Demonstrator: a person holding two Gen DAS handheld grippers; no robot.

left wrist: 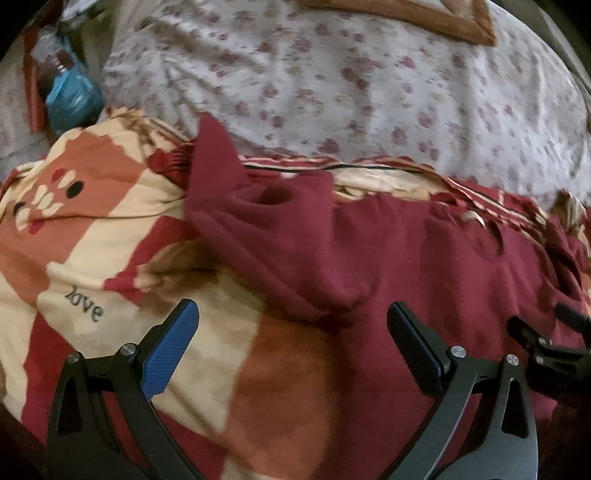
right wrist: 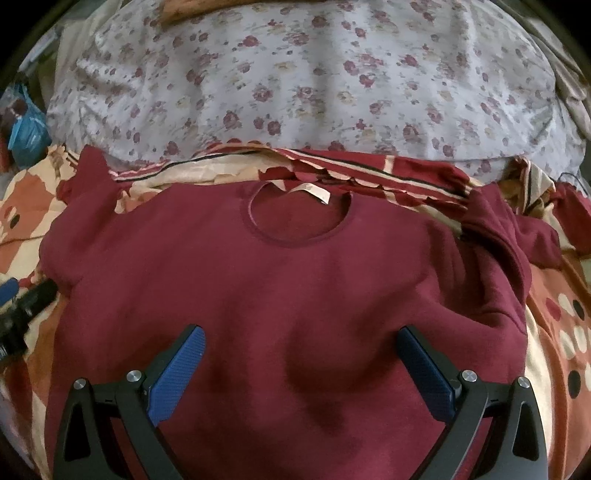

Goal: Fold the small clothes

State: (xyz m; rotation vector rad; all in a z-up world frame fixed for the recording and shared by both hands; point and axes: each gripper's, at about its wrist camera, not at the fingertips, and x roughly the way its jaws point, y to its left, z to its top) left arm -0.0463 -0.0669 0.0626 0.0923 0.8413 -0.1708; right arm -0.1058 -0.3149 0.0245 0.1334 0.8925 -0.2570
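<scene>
A small maroon sweatshirt (right wrist: 288, 288) lies spread front-up on a patterned blanket, its round neck and white label (right wrist: 314, 192) toward the far side. Its left sleeve (left wrist: 236, 192) is bunched and folded up with the cuff opening showing; its right sleeve (right wrist: 517, 236) is crumpled at the far right. My right gripper (right wrist: 301, 343) is open above the shirt's lower chest, holding nothing. My left gripper (left wrist: 291, 321) is open over the shirt's left edge, where it meets the blanket, holding nothing. Each gripper's tip shows at the edge of the other's view (left wrist: 546, 343) (right wrist: 26, 306).
The shirt rests on a red, orange and cream blanket (left wrist: 92, 258) printed with "love". Behind it lies a white floral pillow or quilt (right wrist: 314, 85). A blue plastic bag with a bottle (left wrist: 70, 92) sits at the far left. A brown-edged cushion (left wrist: 443, 18) is at the back.
</scene>
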